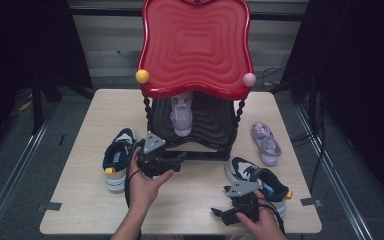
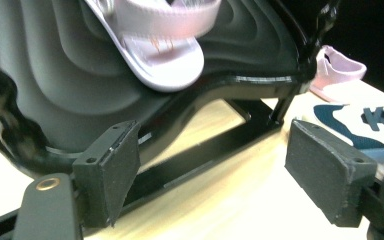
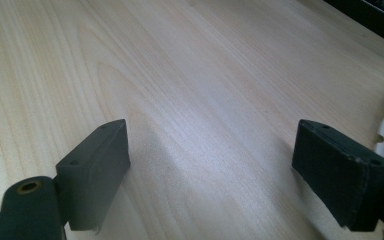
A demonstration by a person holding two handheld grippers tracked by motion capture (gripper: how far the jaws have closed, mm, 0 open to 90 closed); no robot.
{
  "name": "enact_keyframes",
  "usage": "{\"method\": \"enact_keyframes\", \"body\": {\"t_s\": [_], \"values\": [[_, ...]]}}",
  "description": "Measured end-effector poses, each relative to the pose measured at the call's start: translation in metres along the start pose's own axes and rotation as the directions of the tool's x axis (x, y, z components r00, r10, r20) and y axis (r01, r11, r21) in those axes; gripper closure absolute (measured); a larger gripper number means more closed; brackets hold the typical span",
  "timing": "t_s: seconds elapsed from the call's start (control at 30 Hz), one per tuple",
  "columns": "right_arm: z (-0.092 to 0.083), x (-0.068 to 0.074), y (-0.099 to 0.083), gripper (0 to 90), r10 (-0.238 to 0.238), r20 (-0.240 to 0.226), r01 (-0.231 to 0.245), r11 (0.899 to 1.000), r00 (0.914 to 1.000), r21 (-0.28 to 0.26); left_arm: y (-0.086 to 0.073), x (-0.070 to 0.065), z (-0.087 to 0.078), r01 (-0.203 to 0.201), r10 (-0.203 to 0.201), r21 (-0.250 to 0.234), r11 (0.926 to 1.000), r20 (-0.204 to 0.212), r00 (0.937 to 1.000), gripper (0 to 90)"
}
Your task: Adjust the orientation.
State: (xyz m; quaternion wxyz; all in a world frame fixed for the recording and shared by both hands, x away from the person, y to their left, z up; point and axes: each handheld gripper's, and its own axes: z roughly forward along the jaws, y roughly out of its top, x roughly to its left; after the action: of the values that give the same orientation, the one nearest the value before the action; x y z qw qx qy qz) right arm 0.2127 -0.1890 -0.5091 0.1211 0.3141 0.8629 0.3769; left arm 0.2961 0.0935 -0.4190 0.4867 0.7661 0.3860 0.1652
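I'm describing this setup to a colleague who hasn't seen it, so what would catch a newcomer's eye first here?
First, the two-tier shoe rack at the table's far edge, its wavy red top shelf with a yellow ball and a pink ball at the front corners. On its black lower shelf sits a pale pink sandal, its mate lying on the table to the right. Two navy-and-white sneakers flank the person's hands, and the left tongs stand open before the rack.

2 sneakers (image 1: pixel 120 159), 2 sandals (image 1: pixel 181 114), 1 rack (image 1: pixel 195 45)

You find no text, label, brand or number to read here, neither on the shoes nor on the rack or the table.
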Motion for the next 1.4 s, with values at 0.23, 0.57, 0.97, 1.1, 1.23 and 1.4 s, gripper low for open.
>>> {"method": "enact_keyframes", "body": {"t_s": [0.23,0.57,0.97,1.1,1.23,1.4], "values": [[0.0,0.0,0.0,14.6,0.0,0.0,0.0,1.0,1.0,0.0,-0.017,-0.001,-0.002,-0.06,0.058,0.034,0.9976,0.035,0.9977,21.4],[0.0,0.0,0.0,14.6,0.002,0.0,-0.002,1.0,1.0,0.001,-0.044,0.0,0.004,-0.12,0.107,0.099,0.9878,0.128,0.986,21.1],[0.0,0.0,0.0,14.3,0.0,-0.003,0.0,1.0,1.0,0.001,-0.071,0.009,0.007,-0.168,0.138,0.169,0.9712,0.174,0.9751,20.9],[0.0,0.0,0.0,14.3,0.0,-0.003,0.0,1.0,1.0,0.001,-0.078,0.011,0.008,-0.191,0.157,0.189,0.9634,0.18,0.9711,20.9],[0.0,0.0,0.0,14.3,-0.001,-0.003,0.001,1.0,1.0,0.001,-0.083,0.013,0.008,-0.233,0.195,0.222,0.9468,0.183,0.9636,20.9],[0.0,0.0,0.0,14.2,0.0,-0.003,0.0,1.0,1.0,0.001,-0.088,0.014,0.009,-0.245,0.202,0.237,0.9401,0.193,0.9602,20.9]]}}
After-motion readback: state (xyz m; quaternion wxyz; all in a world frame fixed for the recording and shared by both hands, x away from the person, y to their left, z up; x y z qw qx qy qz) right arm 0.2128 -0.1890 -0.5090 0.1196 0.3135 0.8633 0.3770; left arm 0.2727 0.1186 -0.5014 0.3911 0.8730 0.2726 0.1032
